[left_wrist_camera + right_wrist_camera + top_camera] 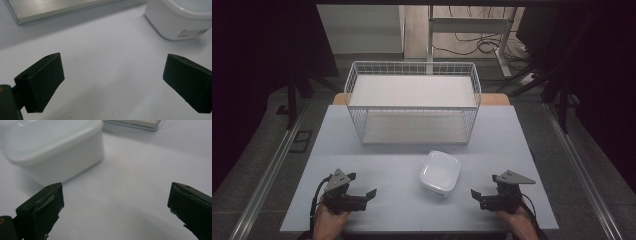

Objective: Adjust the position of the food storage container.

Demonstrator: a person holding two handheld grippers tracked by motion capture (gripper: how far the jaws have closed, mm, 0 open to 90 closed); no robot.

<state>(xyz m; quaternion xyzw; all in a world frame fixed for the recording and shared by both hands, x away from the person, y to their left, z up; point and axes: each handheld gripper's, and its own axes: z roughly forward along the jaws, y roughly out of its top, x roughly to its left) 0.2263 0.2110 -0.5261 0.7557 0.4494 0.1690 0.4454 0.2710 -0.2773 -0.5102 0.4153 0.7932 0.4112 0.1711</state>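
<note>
A white square plastic container (440, 172) with rounded corners sits on the pale table, in front of a white wire basket (412, 102). My left gripper (362, 186) rests low at the front left, jaws wide open and empty; in its own view (113, 82) the container (180, 20) stands off to the upper right. My right gripper (484, 192) lies at the front right, also open with nothing between the fingers; through its view (115, 207) the container (57, 152) looms at the upper left.
The wire basket holds a flat pale board (412, 91) on its upper level and stands at the far middle of the table (387, 210). Metal rails (272, 165) run along both sides of the table. Cables (472, 45) lie on the floor behind.
</note>
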